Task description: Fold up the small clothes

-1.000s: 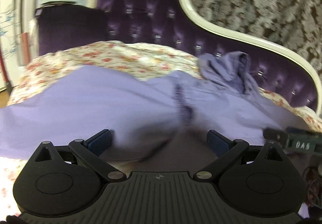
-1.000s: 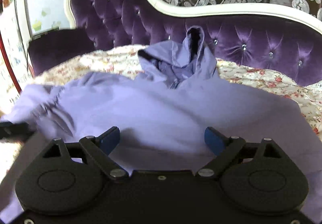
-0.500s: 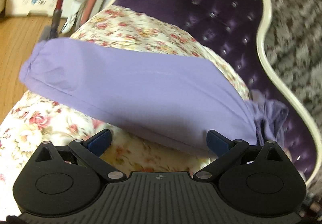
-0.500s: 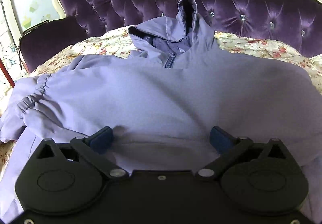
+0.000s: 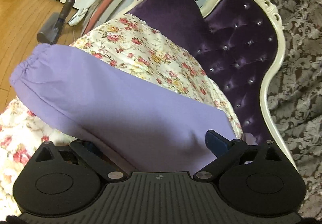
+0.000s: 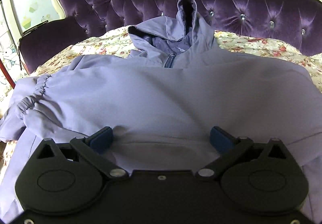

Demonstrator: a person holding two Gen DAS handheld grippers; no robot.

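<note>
My left gripper [image 5: 153, 143] has just been narrowing around the lilac jacket's sleeve [image 5: 96, 91] — not clamped; my right gripper [image 6: 161, 139] gapes wide over the jacket [image 6: 161, 87].

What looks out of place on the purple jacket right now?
The hood stands crumpled against the headboard rather than flat. One sleeve is folded across the jacket with its cuff bunched at the side edge. Nothing looks torn or spilled.
</note>
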